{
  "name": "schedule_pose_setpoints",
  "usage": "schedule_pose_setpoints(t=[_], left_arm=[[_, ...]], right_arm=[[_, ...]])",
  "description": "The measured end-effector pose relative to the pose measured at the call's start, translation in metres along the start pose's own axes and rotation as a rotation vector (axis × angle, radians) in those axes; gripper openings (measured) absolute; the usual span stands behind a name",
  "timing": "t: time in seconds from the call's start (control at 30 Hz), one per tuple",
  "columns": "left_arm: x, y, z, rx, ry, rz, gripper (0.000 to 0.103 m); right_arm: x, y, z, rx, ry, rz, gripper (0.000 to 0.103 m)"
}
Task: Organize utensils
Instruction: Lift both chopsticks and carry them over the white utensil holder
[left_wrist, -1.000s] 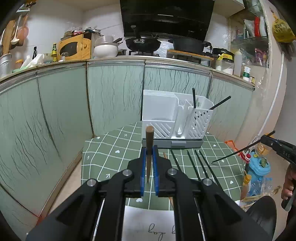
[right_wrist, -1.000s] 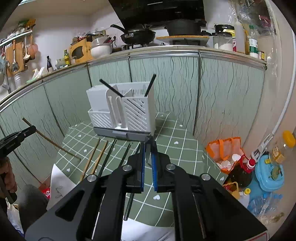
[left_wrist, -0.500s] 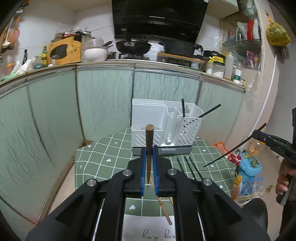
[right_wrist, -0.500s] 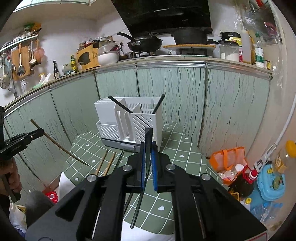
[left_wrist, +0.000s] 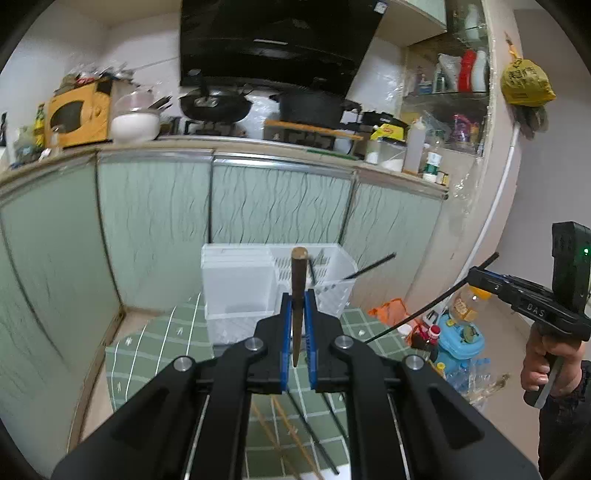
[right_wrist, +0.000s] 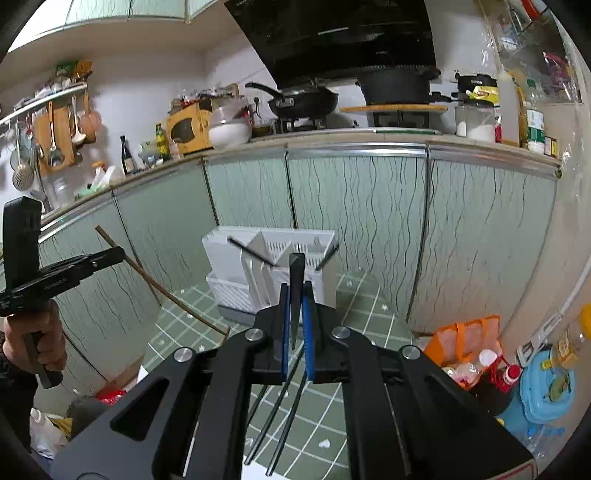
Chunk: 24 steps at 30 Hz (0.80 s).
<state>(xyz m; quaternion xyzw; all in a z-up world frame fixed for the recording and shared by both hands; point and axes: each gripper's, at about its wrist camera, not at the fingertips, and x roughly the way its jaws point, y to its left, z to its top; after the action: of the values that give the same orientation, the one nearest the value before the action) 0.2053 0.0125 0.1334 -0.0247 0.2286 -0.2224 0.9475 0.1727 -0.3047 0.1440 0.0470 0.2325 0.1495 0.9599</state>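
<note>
My left gripper (left_wrist: 297, 300) is shut on a brown wooden chopstick (left_wrist: 298, 273), whose blunt end pokes up past the blue pads. My right gripper (right_wrist: 295, 291) is shut on a black chopstick (right_wrist: 296, 269) in the same way. Each gripper shows in the other's view: the right gripper (left_wrist: 478, 278) holds its black chopstick (left_wrist: 421, 314) slanted, and the left gripper (right_wrist: 116, 254) holds its brown chopstick (right_wrist: 166, 291) slanted down. Both are held in the air before the white utensil holder (left_wrist: 240, 284) (right_wrist: 225, 258), which has two black chopsticks in its slotted compartment.
The holder stands at the back of a green checked table (left_wrist: 162, 343) (right_wrist: 354, 317). Several loose chopsticks, brown (left_wrist: 284, 435) and black (right_wrist: 277, 410), lie on it. Green cabinet doors (left_wrist: 155, 229) rise behind. An orange bag (right_wrist: 465, 343) and a blue toy (right_wrist: 546, 387) are on the floor to the right.
Both grippers have risen with their chopsticks still held. The holder and table now sit lower and smaller in both views. The jaws have stayed shut.
</note>
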Motion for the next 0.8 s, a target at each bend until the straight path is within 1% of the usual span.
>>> schedule_pose_setpoints(t=[0.2,0.4,0.6,0.8], left_arm=[[0.010,-0.015,0.032,0.025,-0.020,-0.054,0.008],[0.023,-0.029,0.062,0.049,-0.050,-0.078,0.008],[0.046,-0.031,0.086,0.059,-0.074,-0.075,0.008],[0.081,-0.023,0.096,0.057,-0.072,-0.068,0.008]], right_arm=[[-0.002,-0.002,0.032,-0.009,-0.034,0.017,0.006],[0.005,-0.008,0.058,-0.013,-0.058,0.025,0.006],[0.022,-0.018,0.081,-0.012,-0.072,0.023,0.006],[0.052,-0.029,0.091,-0.009,-0.065,0.023,0.006]])
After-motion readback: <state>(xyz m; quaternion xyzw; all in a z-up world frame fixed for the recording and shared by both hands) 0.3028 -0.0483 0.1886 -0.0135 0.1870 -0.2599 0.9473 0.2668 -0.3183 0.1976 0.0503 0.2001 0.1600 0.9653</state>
